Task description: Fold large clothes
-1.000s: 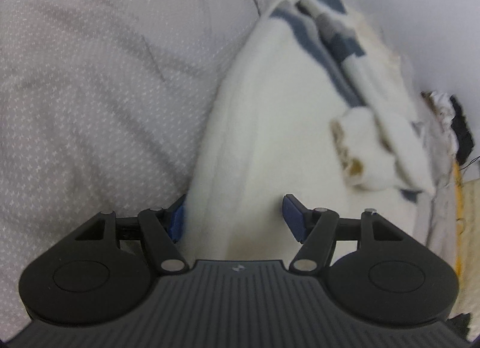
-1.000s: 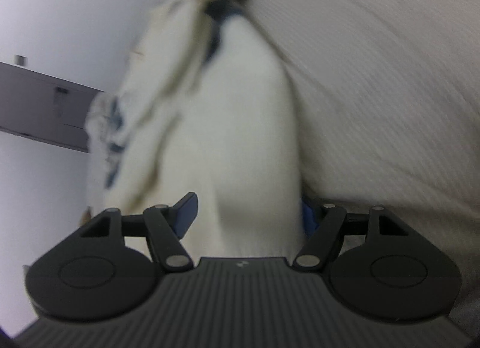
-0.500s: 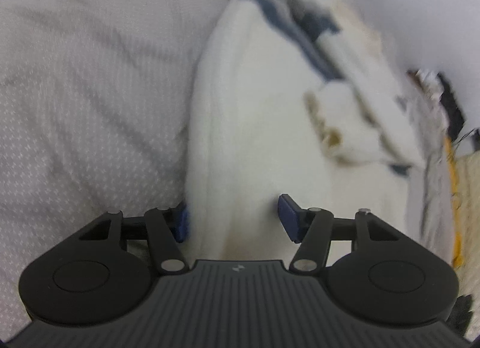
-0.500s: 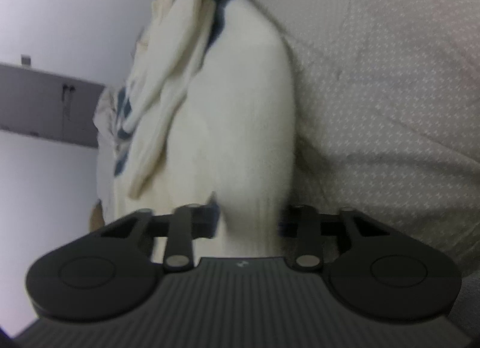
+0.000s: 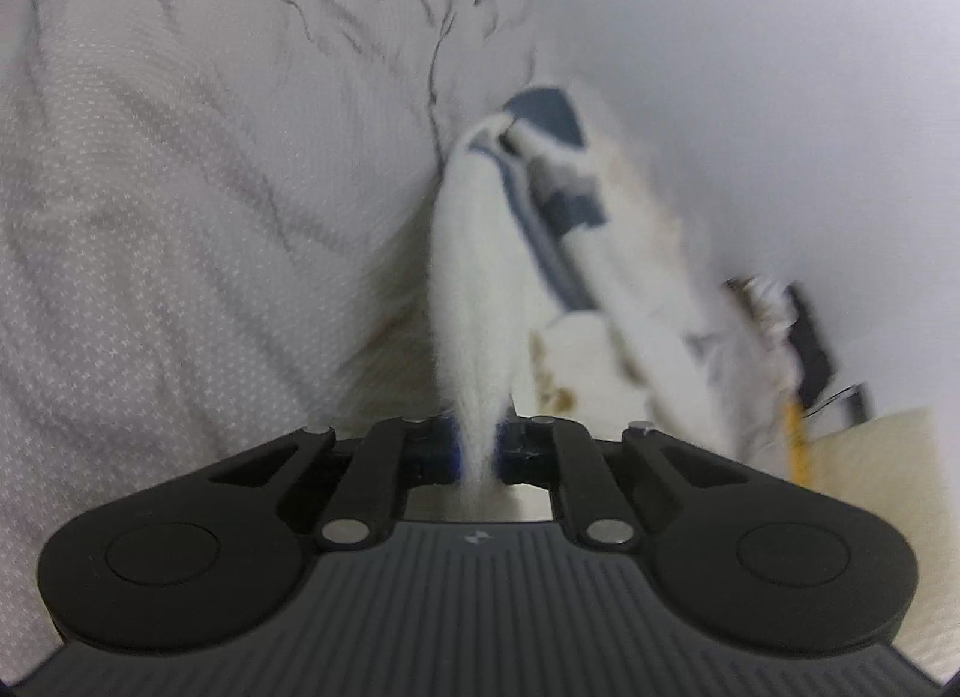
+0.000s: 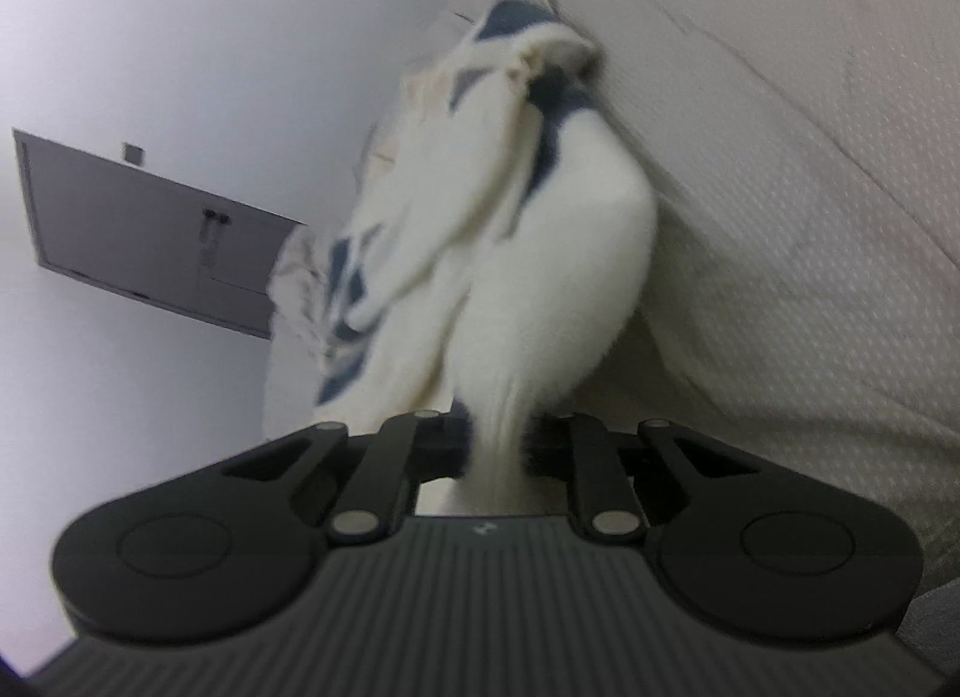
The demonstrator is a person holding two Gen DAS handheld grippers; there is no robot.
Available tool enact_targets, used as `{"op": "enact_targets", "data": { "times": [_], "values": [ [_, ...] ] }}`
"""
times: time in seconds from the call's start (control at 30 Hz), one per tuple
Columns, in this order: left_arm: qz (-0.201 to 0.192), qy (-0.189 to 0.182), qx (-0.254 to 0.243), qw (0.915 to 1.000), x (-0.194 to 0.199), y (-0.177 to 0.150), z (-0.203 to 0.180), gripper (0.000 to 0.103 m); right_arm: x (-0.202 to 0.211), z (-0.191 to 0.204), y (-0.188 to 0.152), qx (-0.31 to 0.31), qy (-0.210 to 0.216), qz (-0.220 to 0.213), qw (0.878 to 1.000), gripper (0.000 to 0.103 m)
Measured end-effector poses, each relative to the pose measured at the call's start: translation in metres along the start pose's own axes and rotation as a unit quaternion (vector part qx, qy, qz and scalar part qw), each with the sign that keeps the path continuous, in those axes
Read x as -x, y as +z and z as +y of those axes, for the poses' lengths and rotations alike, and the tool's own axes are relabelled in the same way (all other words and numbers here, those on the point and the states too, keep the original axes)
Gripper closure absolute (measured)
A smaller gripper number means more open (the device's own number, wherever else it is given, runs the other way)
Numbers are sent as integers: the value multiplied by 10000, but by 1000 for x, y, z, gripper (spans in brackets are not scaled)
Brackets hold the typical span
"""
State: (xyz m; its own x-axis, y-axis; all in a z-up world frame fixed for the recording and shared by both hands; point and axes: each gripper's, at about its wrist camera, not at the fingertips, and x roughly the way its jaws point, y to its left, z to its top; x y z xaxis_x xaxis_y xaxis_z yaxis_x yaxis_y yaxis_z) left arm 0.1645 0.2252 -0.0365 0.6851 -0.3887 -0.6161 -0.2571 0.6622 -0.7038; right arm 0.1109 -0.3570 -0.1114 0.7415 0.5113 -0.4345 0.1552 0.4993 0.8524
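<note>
A fluffy white garment with navy-blue patches is lifted off the grey dotted bedsheet and hangs stretched away from me. My left gripper is shut on a pinched white edge of it. In the right wrist view the same garment bunches up in folds, and my right gripper is shut on another white edge. The far end with the blue patches is blurred. The pads are mostly hidden by the fabric.
The wrinkled bedsheet fills one side of both views. A pale wall stands behind. A grey wall panel shows at the left of the right wrist view. Dark and yellow items lie at the bed's far edge.
Both grippers have closed from open onto the garment's white edge. The garment has lifted off the sheet and gathered into a narrow hanging fold.
</note>
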Motion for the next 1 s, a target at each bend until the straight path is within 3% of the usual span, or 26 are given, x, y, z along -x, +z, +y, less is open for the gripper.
{"op": "enact_targets", "data": {
  "times": [0.23, 0.5, 0.87, 1.0],
  "values": [
    [-269, -899, 421, 9947, 35, 14, -2, 94, 22, 33, 23, 481, 634, -246, 9965, 90],
    [-450, -1438, 189, 9884, 90, 1, -34, 94, 74, 59, 39, 843, 1044, -549, 9894, 90],
    [-546, -1988, -140, 9784, 198, -73, -45, 94, 180, 67, 3, 1319, 1300, -700, 9802, 90],
    [-443, -2087, -157, 9768, 216, -100, -37, 94, 216, 58, -21, 1306, 1292, -744, 9802, 90]
  ]
}}
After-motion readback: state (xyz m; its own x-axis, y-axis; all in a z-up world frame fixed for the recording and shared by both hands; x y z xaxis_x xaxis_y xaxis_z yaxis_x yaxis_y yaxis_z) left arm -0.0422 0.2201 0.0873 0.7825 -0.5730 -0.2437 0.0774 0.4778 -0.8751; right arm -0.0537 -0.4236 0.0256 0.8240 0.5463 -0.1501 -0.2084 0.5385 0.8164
